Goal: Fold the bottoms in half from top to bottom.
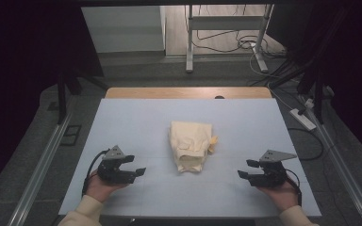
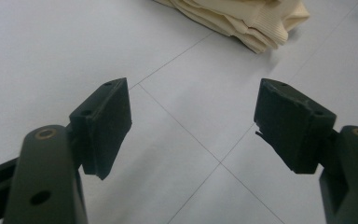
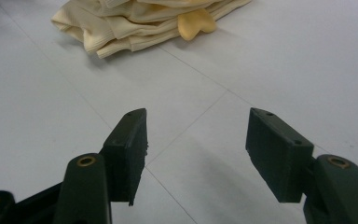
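High view – folded garment (image 1: 191, 145), both tongs – left (image 1: 139, 164), right (image 1: 243, 168)

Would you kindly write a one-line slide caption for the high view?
Folded cream garment lies mid-table between the open left gripper and open right gripper.

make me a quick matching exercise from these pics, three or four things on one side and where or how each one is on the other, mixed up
Things:
1. folded cream garment
2. left gripper
3. right gripper
4. wooden strip

Places or states:
A. along the far edge of the white mat
B. open, at the near right
C. lying in the middle of the mat
D. open, at the near left

Pairs: 1-C, 2-D, 3-B, 4-A
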Available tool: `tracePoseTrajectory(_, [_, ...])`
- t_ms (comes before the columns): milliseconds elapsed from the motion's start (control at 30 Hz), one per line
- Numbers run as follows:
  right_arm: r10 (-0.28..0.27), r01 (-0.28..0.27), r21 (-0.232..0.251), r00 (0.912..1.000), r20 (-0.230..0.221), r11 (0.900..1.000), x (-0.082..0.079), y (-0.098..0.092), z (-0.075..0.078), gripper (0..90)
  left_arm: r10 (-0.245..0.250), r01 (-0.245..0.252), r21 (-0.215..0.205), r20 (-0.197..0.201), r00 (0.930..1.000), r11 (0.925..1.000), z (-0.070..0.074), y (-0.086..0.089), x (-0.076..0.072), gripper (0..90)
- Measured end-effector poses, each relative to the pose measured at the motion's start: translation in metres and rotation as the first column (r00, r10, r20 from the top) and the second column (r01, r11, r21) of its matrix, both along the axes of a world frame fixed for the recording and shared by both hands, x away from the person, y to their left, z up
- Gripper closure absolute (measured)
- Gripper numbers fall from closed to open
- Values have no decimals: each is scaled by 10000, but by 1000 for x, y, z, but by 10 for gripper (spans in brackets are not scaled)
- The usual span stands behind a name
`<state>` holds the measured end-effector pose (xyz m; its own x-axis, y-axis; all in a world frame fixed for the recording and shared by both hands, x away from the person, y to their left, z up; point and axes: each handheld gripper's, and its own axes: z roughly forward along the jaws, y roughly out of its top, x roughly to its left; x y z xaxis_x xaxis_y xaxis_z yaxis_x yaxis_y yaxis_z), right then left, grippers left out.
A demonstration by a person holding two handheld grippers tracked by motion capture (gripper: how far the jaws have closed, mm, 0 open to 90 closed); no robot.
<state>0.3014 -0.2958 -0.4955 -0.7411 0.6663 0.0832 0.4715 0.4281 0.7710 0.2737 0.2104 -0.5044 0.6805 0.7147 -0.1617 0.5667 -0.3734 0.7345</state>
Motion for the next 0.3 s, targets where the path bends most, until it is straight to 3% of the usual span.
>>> tracePoseTrajectory(300, [32,-32,20,10000,38,10000,0,0,1,389,-28,28,27,-7,10000,10000,0,0,0,265])
